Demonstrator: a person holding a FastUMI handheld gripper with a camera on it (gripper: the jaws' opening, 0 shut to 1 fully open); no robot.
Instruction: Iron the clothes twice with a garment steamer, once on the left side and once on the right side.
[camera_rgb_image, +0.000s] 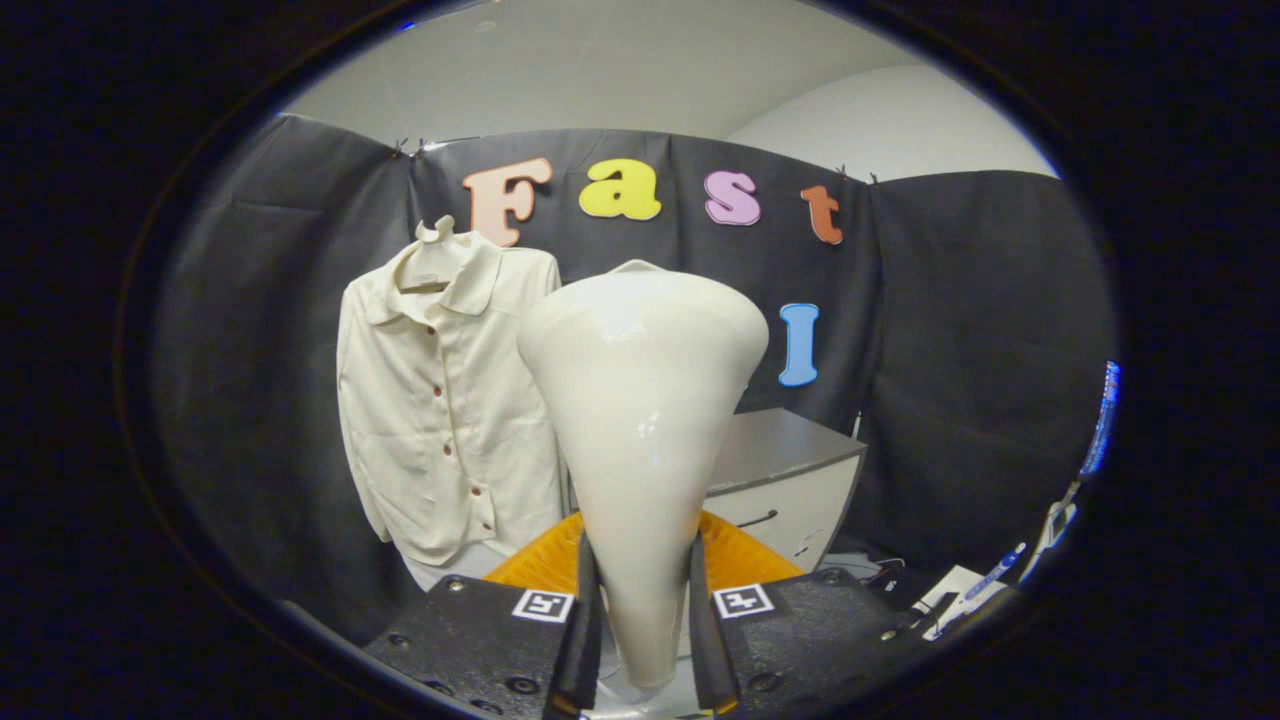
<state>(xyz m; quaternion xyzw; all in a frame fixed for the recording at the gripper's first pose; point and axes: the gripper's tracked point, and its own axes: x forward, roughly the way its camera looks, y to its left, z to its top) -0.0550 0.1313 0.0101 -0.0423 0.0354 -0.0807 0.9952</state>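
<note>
Clamping the glossy cream cone-shaped garment steamer (640, 420) between both fingers, the hand-held gripper (640, 640) should sweep it squarely toward the cream buttoned shirt (445, 400) hanging at frame left.

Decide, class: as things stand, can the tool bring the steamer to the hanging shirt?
Probably yes. The tool is shut on the steamer, whose head points up, and the shirt hangs on the black wall just beyond, to one side. Nothing visible stands between them; the cabinet lies off the other way.
</note>
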